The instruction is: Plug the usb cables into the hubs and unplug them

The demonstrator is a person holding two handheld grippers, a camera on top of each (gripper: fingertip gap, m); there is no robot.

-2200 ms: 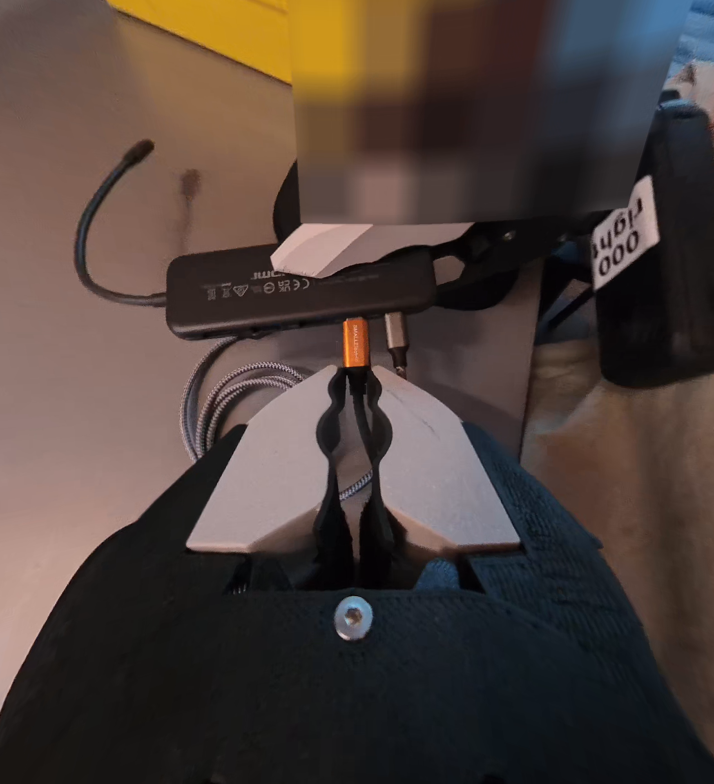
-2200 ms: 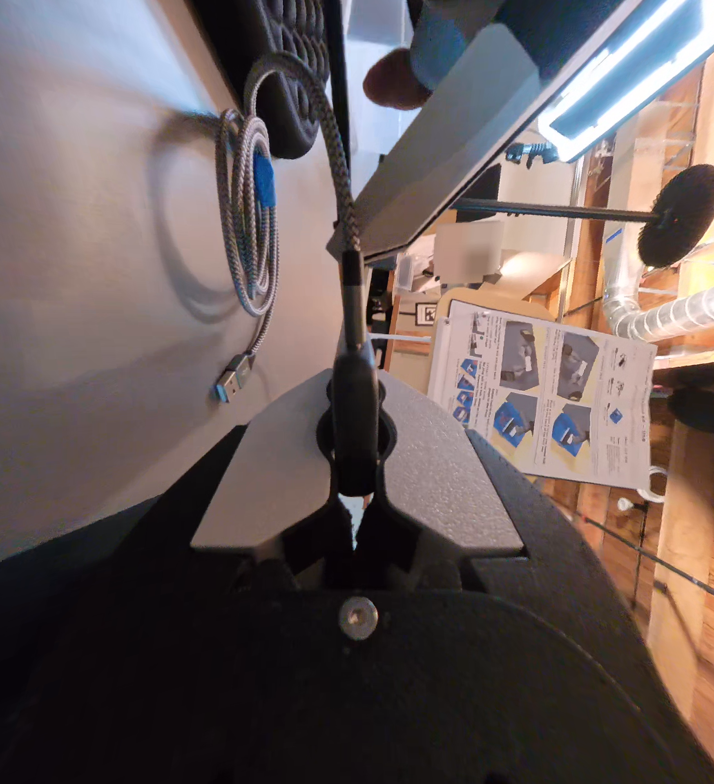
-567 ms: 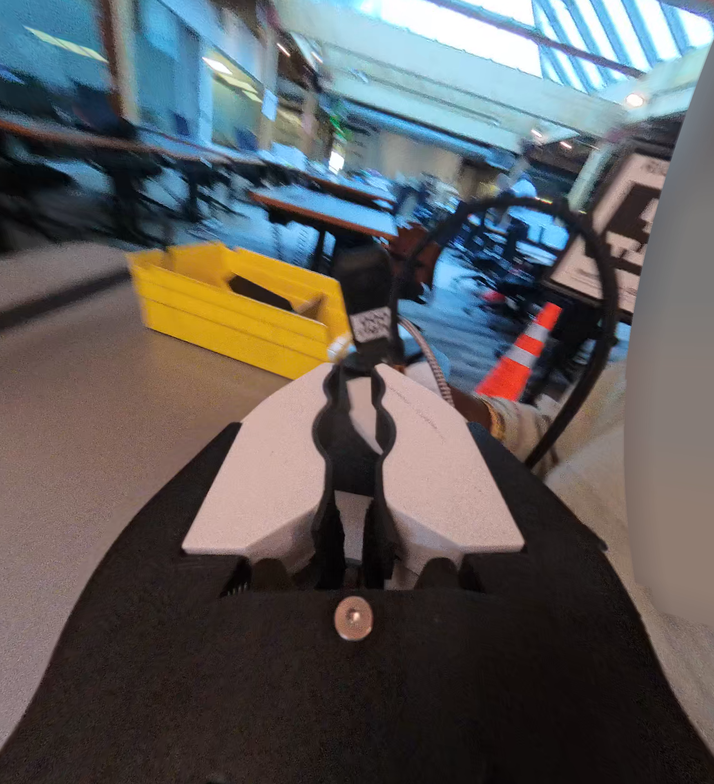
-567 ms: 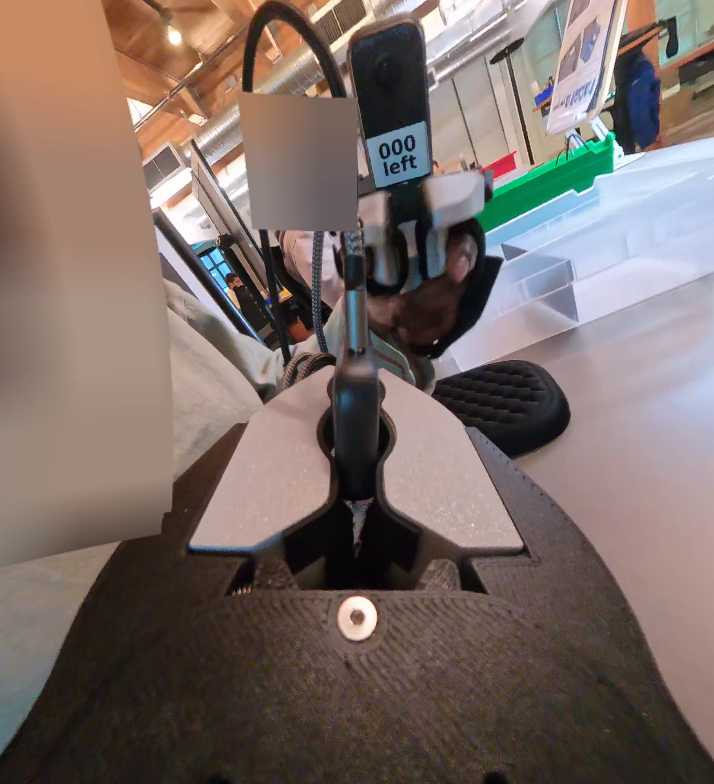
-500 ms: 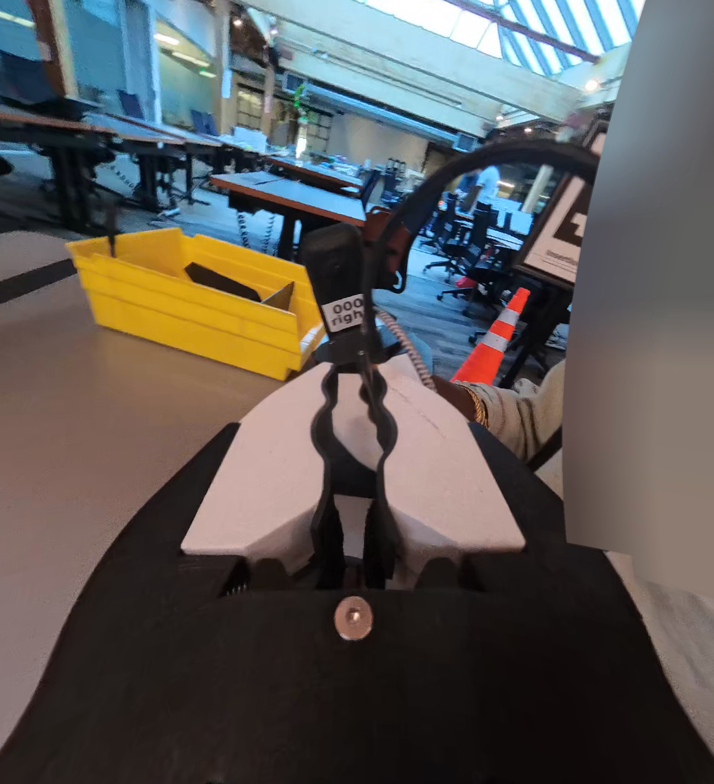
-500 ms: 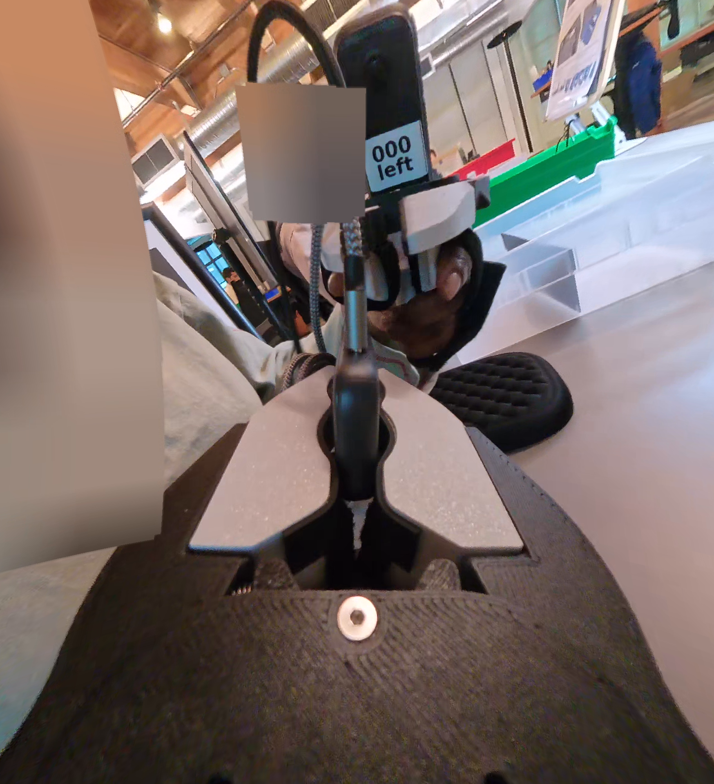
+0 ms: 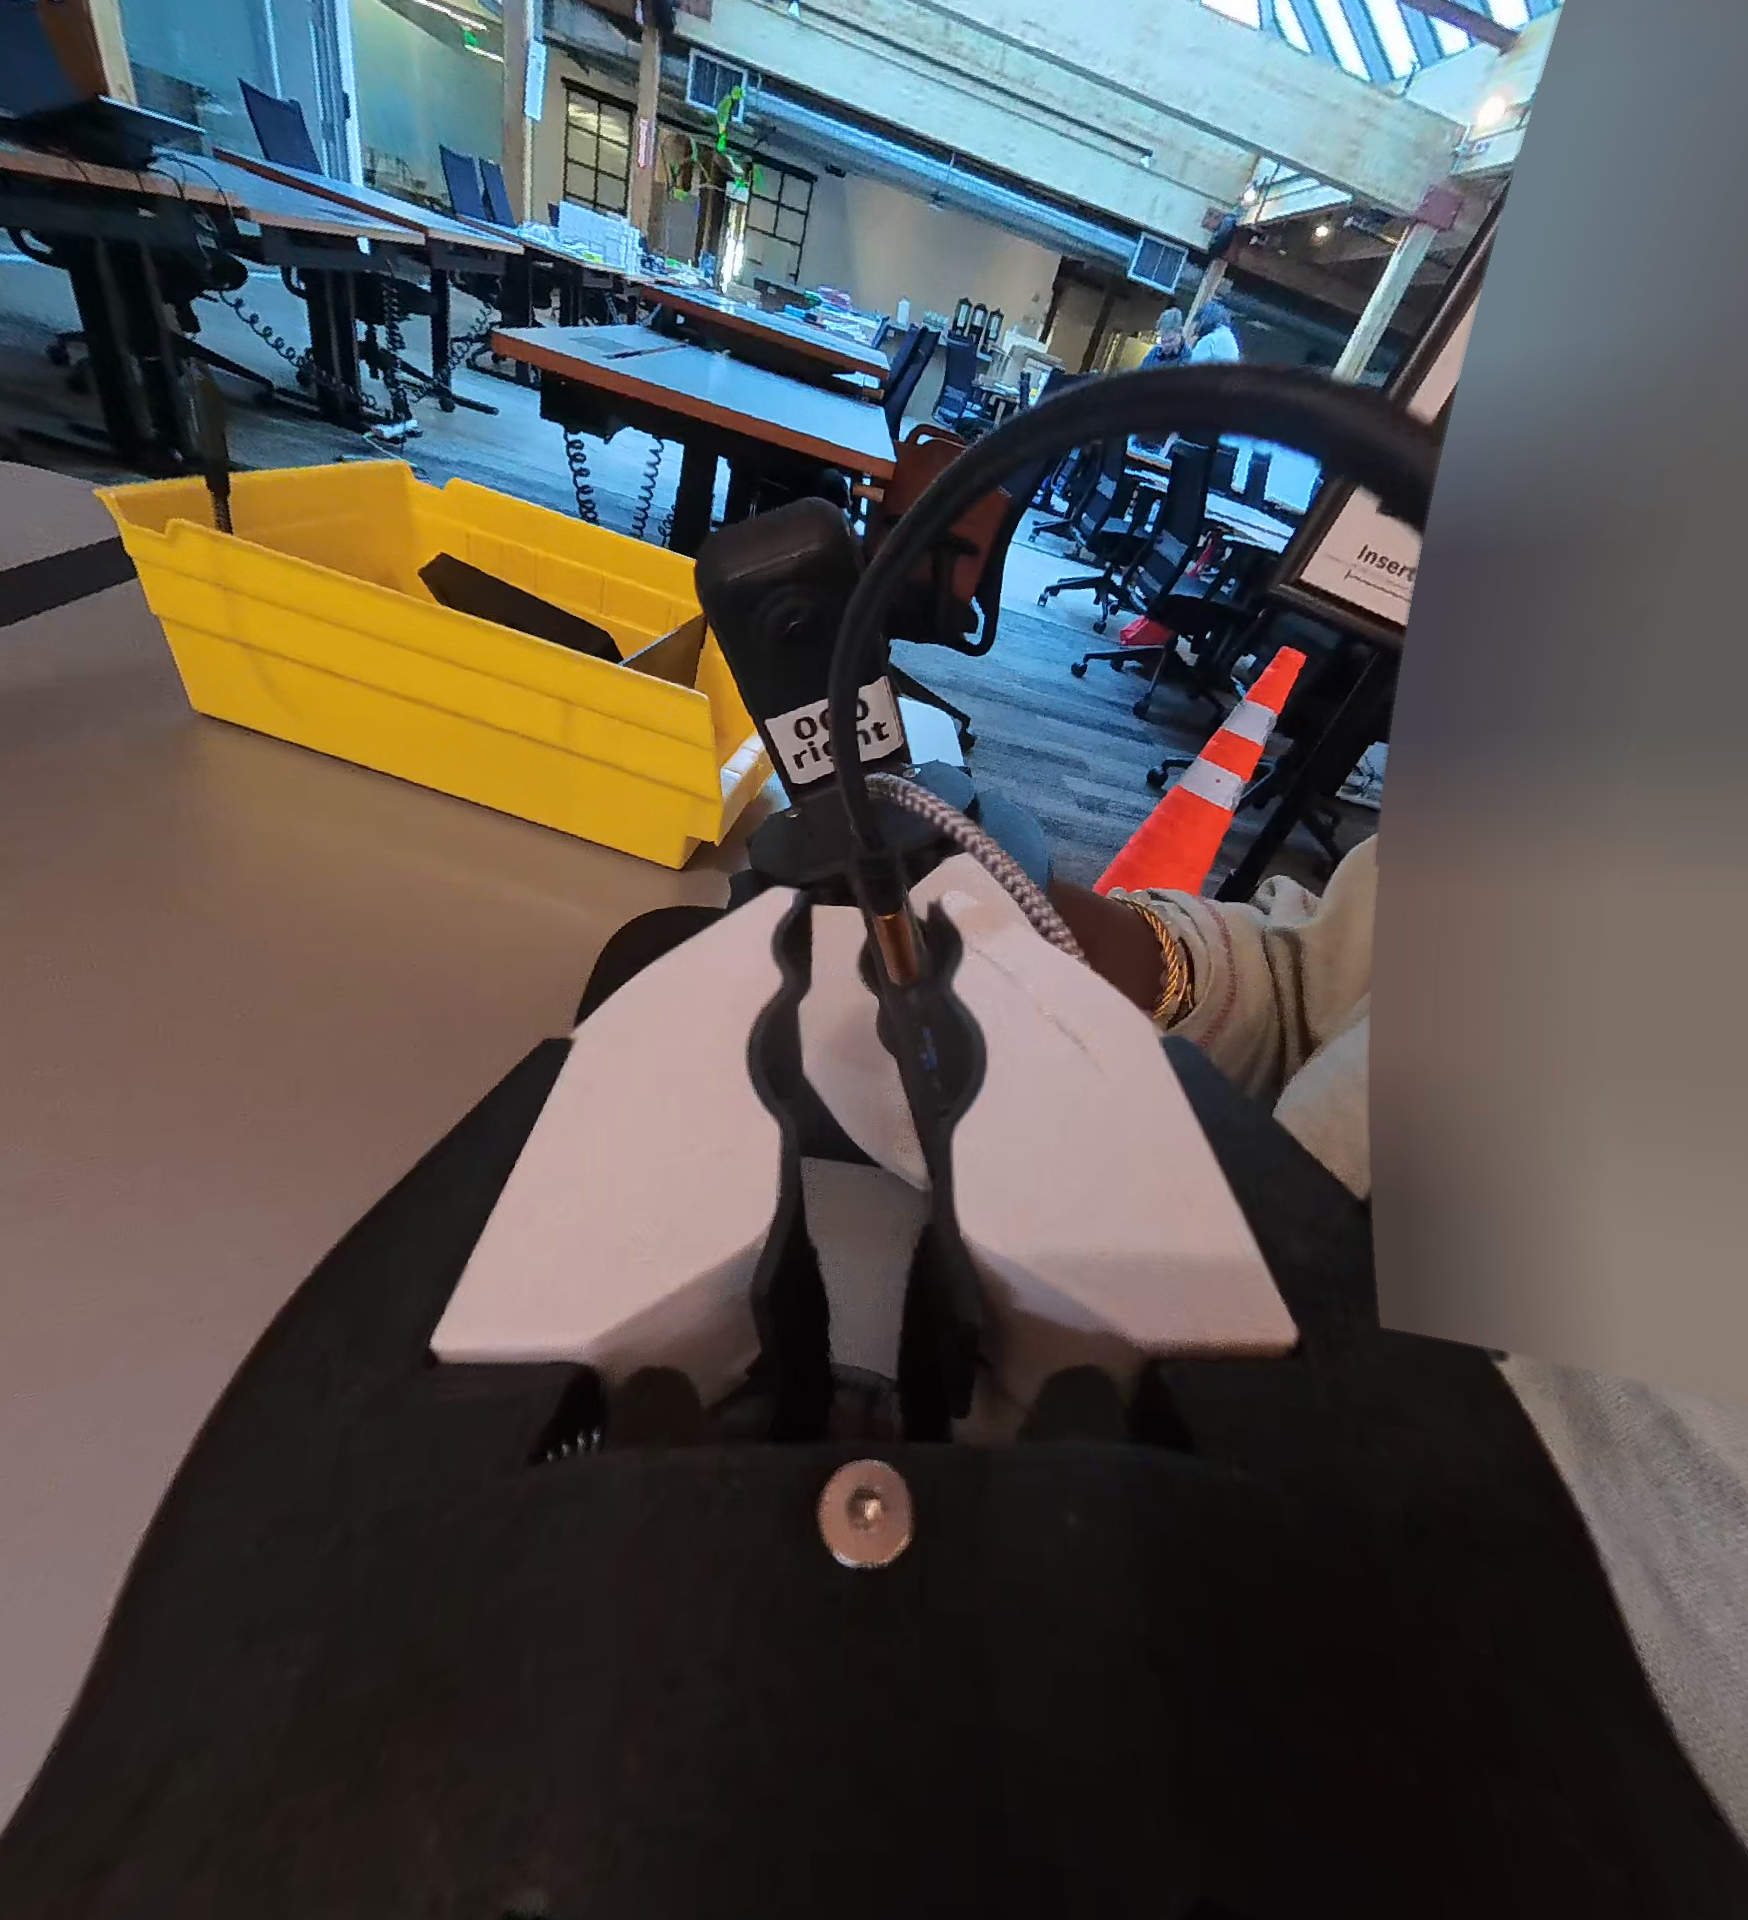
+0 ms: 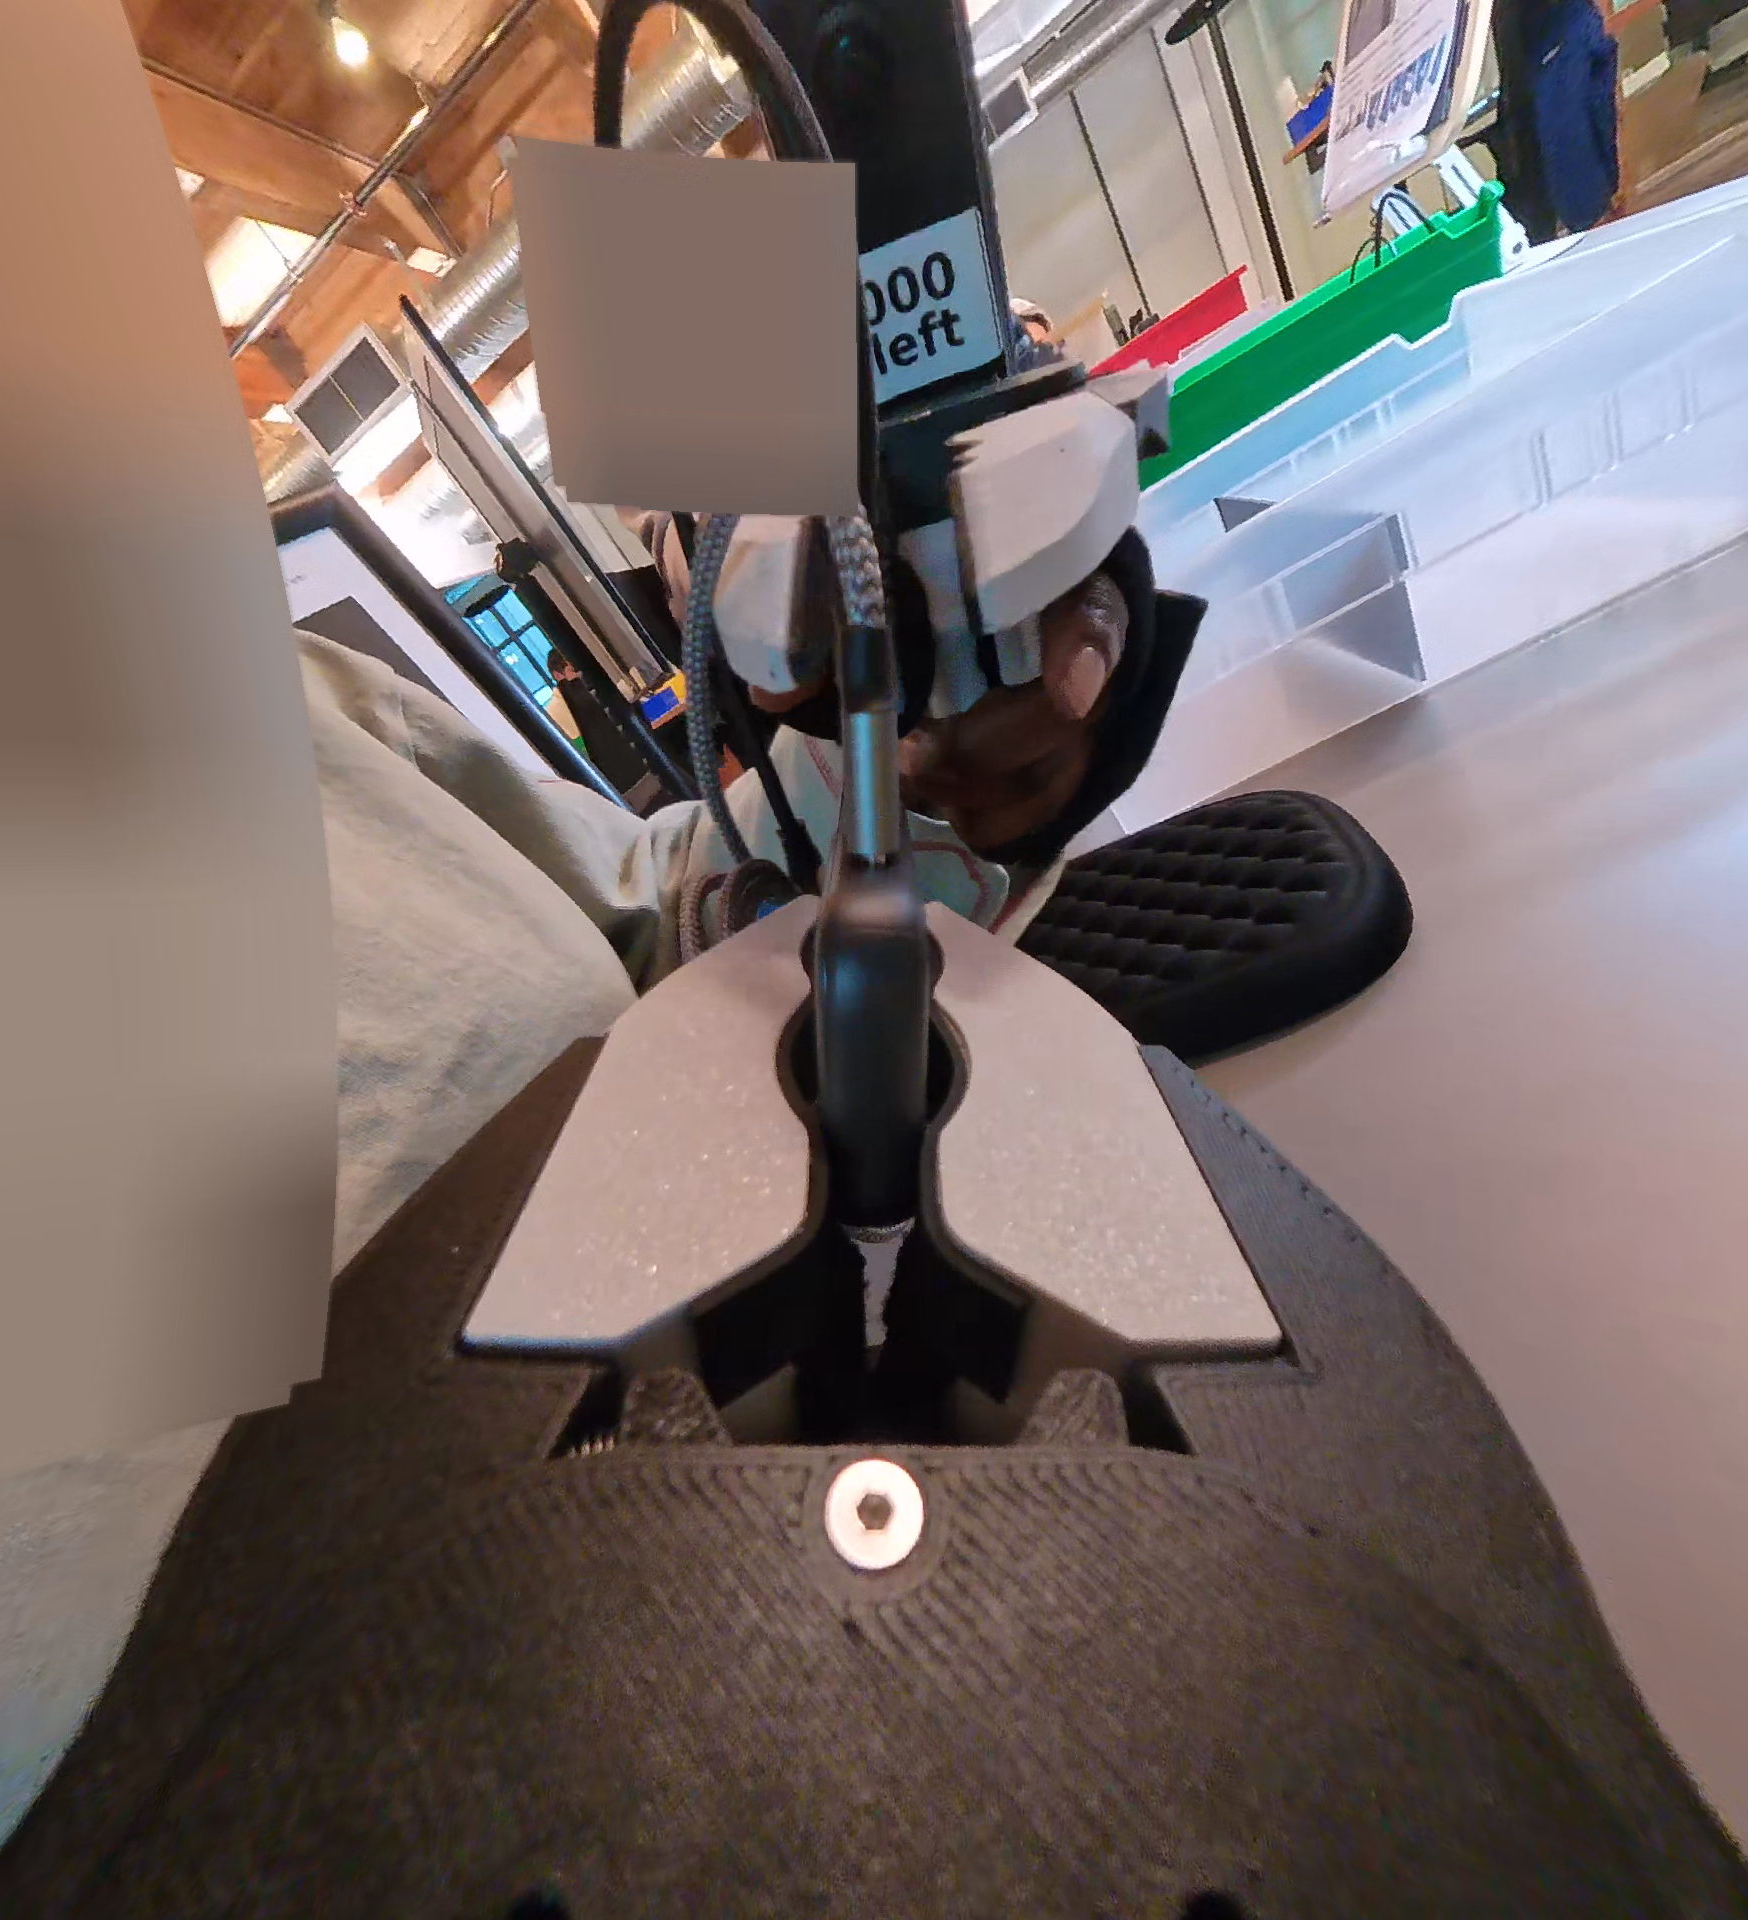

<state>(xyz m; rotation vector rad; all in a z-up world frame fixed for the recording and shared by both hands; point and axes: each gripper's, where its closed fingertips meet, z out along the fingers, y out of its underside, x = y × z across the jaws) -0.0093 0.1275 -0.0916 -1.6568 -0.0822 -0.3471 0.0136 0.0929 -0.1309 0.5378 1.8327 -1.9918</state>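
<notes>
I have both tools lifted off the bench (image 7: 226,987) and facing each other, so hub and plug can be worked in the air. My right tool (image 8: 870,935) is clenched on the dark hub (image 8: 868,1039), whose end pokes out past the tips with a braided cable (image 8: 854,582) plugged in. My left tool (image 7: 865,914) stands parted; the orange-collared plug (image 7: 896,935) lies against its right finger, seemingly loose, not pinched.

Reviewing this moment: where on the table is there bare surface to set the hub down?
Bare table lies left of the left tongs, in front of the yellow bin. More lies right of the right tongs, beyond the black pad. Between the two tongs, cables and hands crowd.
</notes>
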